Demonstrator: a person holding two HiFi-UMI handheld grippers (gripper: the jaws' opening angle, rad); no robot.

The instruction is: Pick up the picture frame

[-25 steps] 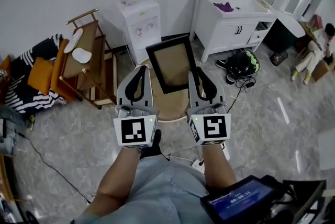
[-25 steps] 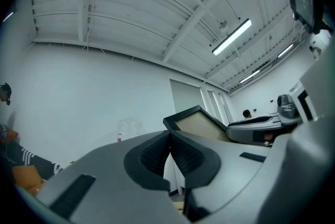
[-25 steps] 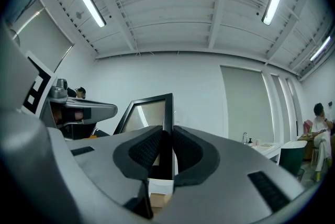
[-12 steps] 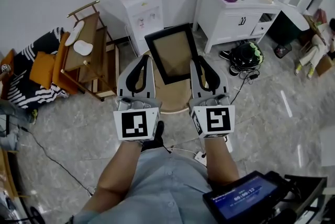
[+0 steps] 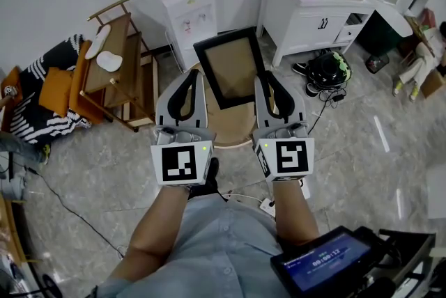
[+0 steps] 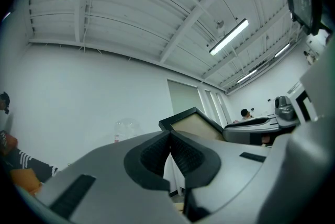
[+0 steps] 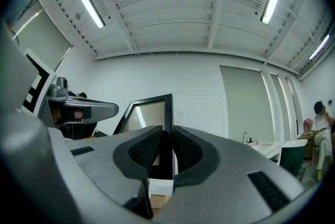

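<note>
The picture frame (image 5: 230,70), black with a brown panel, is held up above a round wooden stool (image 5: 226,133) in the head view. My right gripper (image 5: 260,83) is shut on its right edge. In the right gripper view the black edge of the frame (image 7: 152,110) runs down between the pads of that gripper (image 7: 166,133). My left gripper (image 5: 198,76) is right beside the frame's left edge. Its jaws (image 6: 169,134) meet at the tips with nothing visible between them, and the frame (image 6: 196,122) shows just beyond, to the right.
A water dispenser (image 5: 185,18) stands against the wall behind the frame. A white cabinet (image 5: 306,21) is at the right and a wooden rack (image 5: 118,74) at the left. A helmet (image 5: 326,84) and cables lie on the tiled floor. A screen device (image 5: 324,262) sits at bottom right.
</note>
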